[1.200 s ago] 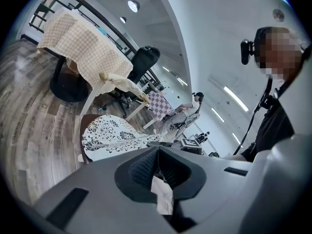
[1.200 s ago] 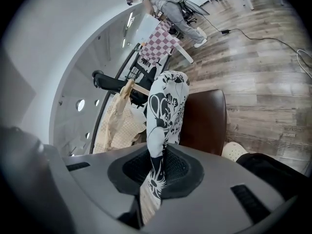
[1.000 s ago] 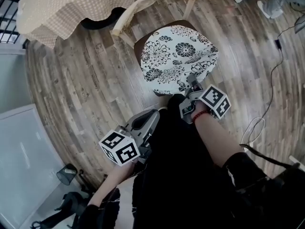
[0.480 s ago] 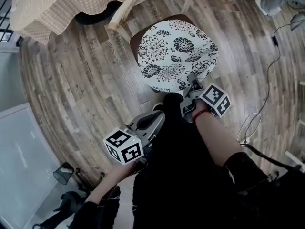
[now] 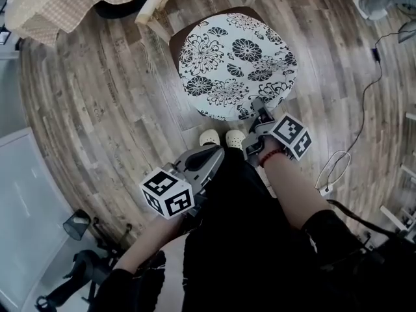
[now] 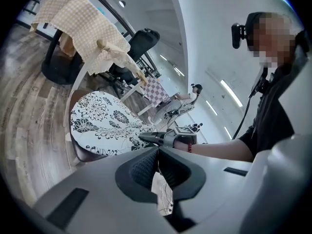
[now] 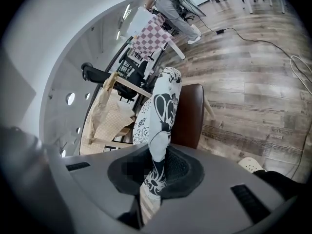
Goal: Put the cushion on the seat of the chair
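Right tool (image 7: 159,170) is clamped on the cushion's near edge, and fabric fills the gap between the jaws. The cushion (image 7: 163,106) runs straight ahead from the tool, edge-on in the right gripper view. The brown seat (image 7: 191,116) lies flat against its underside further out. The near edge looks held slightly up. We can't tell whether the far edge is already resting.

The cushion is roughly round, so there's no long axis to line up. The ahead/back offset is what counts. In the head view it covers almost the whole seat. A thin brown strip stays bare on the tool's left and far side, and the near rim hangs slightly back toward the tool. We judge the coming move to be a small nudge ahead-left, then lower and release.

Left tool (image 6: 157,155) is closed on nothing, jaws pressed together. It sits low, behind and left of the right tool, well apart from the cushion. The right tool is nearer and already has the grip, so we expect it to do the job alone.

The shoes (image 5: 209,137) sit just behind and left of the right tool's tip.

Versus a second ago:
- The grip is unchanged and the left tool is still shut in about the same spot.
- The cushion looks a bit more centred on the seat.
- The shoes now show.
- The chair (image 5: 151,8) back has mostly slid out of the top of the frame.
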Demonstrator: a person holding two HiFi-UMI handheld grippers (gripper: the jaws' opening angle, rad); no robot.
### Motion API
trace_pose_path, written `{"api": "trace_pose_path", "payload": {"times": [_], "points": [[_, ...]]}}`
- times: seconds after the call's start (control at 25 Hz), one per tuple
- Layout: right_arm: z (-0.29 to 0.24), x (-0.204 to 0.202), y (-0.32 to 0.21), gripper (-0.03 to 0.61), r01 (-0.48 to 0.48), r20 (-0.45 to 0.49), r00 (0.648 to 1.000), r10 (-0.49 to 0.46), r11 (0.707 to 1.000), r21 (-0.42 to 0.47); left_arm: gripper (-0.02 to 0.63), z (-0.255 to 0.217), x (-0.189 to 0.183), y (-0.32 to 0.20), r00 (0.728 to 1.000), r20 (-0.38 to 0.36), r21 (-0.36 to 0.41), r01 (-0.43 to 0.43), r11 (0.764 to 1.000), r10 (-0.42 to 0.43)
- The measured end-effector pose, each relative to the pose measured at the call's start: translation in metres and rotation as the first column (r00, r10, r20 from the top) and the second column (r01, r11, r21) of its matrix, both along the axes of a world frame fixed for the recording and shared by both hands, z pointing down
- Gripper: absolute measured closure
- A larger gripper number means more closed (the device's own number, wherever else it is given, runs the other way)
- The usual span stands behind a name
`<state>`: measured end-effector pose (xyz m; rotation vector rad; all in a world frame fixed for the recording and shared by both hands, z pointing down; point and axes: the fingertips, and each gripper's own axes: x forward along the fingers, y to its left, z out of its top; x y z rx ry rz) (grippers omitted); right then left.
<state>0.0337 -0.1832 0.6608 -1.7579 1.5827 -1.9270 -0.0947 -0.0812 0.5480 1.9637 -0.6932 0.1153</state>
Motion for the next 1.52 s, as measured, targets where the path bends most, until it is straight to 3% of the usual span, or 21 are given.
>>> {"api": "trace_pose_path", "payload": {"times": [0.16, 0.32, 0.68, 1.52], "points": [[0.015, 0.003, 0.0, 0.541, 0.007, 0.025, 1.0, -0.006, 1.0, -0.016, 0.597, 0.008, 0.01, 0.001, 1.0, 0.015, -0.009, 0.024, 1.0, -0.024], [0.026, 0.009, 0.005, 0.541, 0.024, 0.054, 0.998, -0.022, 0.999, -0.036, 0.597, 0.03, 0.024, 0.012, 0.995, 0.101, -0.046, 0.016, 0.999, -0.012], [0.057, 0.023, 0.011, 0.541, 0.061, 0.076, 0.995, -0.057, 0.997, -0.054, 0.597, 0.059, 0.041, 0.019, 0.994, 0.07, -0.091, 0.089, 0.992, -0.082], [0.118, 0.045, 0.021, 0.541, 0.048, 0.091, 0.995, -0.048, 0.999, 0.006, 0.597, 0.123, 0.061, 0.018, 0.994, 0.073, -0.017, 0.087, 0.996, -0.085]]}}
